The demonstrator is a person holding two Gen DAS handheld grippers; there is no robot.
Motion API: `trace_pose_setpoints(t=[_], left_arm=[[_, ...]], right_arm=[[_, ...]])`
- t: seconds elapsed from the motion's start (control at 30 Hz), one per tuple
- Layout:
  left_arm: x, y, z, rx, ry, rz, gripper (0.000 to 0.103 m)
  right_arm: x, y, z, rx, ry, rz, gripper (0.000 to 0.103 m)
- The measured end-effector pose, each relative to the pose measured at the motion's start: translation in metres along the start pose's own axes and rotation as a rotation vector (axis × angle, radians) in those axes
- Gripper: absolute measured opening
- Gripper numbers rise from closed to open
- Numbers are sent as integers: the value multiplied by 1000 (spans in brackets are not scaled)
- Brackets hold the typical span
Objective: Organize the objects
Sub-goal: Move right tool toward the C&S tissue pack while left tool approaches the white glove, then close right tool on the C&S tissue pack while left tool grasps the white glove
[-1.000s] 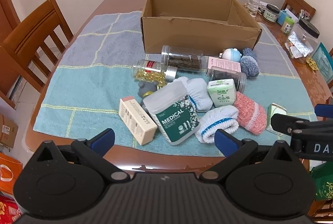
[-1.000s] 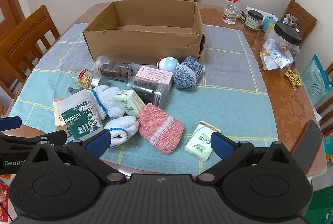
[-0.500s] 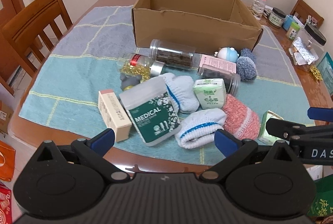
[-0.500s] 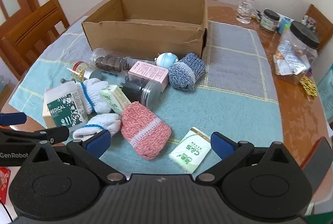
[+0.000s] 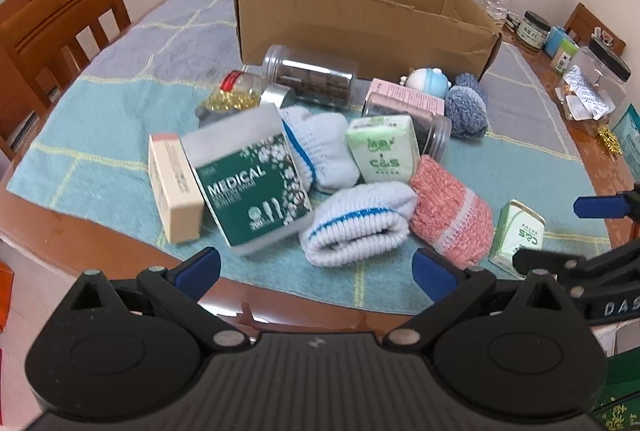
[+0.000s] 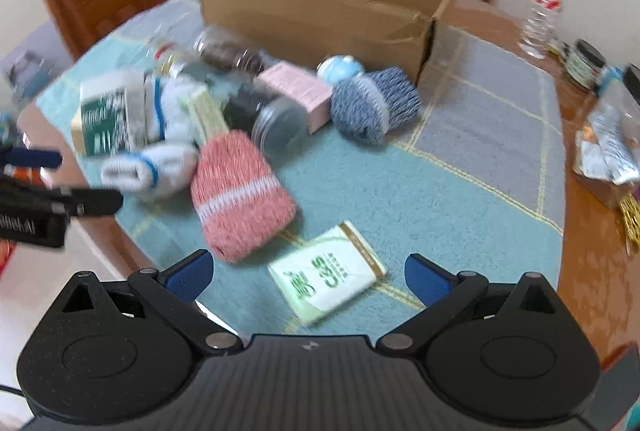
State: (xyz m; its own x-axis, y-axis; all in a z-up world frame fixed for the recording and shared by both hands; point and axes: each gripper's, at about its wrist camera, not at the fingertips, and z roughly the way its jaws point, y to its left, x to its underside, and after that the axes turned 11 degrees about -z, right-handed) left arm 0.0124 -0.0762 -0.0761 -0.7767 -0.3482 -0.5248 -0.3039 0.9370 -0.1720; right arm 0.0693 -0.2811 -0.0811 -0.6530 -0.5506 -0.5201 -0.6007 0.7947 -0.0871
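Wooden tabletop [image 5: 48,231] under a blue-green cloth [image 5: 104,119]. At the far side, an open cardboard box [image 5: 360,27], nothing visible inside. In front of it, a heap: green MEDICAL box [image 5: 252,187], pink knitted sock [image 6: 240,195], white sock [image 5: 356,223]. Near the edge, a flat C&S tissue pack [image 6: 328,275]. Left gripper [image 5: 316,267] and right gripper [image 6: 304,277]: both spread wide, holding nothing.
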Motion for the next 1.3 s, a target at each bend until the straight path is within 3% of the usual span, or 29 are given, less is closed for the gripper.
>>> trace_pose_setpoints(t=[0.4, 0.63, 0.97, 1.3], left_arm=[[10, -10, 11, -26, -19, -93, 101], [7, -21, 20, -49, -18, -126, 101], [16, -37, 33, -75, 8, -111, 101], [-4, -24, 18, -63, -103, -221, 101]], right_arm=[[13, -8, 41, -56, 30, -230, 103], [13, -27, 49, -106, -8, -232, 103], [14, -43, 50, -144, -51, -277, 88], [13, -42, 50, -142, -62, -268, 85]])
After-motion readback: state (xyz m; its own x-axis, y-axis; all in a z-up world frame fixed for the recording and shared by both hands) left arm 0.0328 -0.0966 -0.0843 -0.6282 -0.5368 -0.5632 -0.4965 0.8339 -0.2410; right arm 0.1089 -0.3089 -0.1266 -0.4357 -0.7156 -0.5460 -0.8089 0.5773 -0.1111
